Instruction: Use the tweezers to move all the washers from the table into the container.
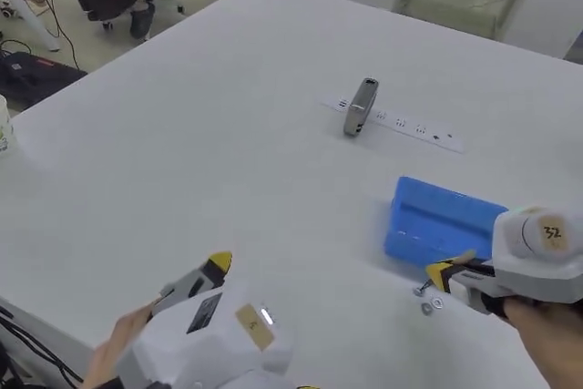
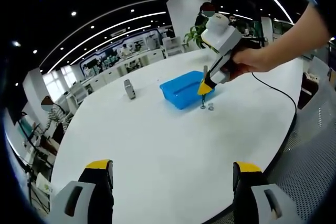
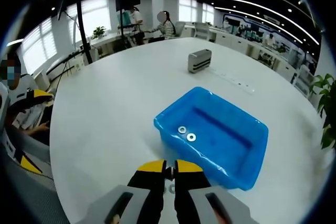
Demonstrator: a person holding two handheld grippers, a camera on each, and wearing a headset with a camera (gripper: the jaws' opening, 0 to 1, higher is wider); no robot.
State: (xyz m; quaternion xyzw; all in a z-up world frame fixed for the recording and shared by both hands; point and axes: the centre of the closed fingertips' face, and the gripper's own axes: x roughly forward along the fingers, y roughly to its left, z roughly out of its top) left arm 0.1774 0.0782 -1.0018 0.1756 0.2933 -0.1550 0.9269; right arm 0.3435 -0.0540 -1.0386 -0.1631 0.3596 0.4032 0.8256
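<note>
The left claw [image 2: 172, 165] hung wide open and empty over the white desk [image 1: 228, 161]. Further right, the blue container [image 3: 231, 174] held two washers [image 3: 191, 137]. Just beside its near wall, the right claw [image 3: 169, 167] pinched the tweezers [image 2: 203, 100] above loose washers [image 1: 426, 308] lying on the desk.

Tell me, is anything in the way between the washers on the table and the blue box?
No, nothing visible. The washers lie on bare table right beside the blue container, by the tweezers in the right hand-held gripper. Only the container's near wall must be cleared.
</note>
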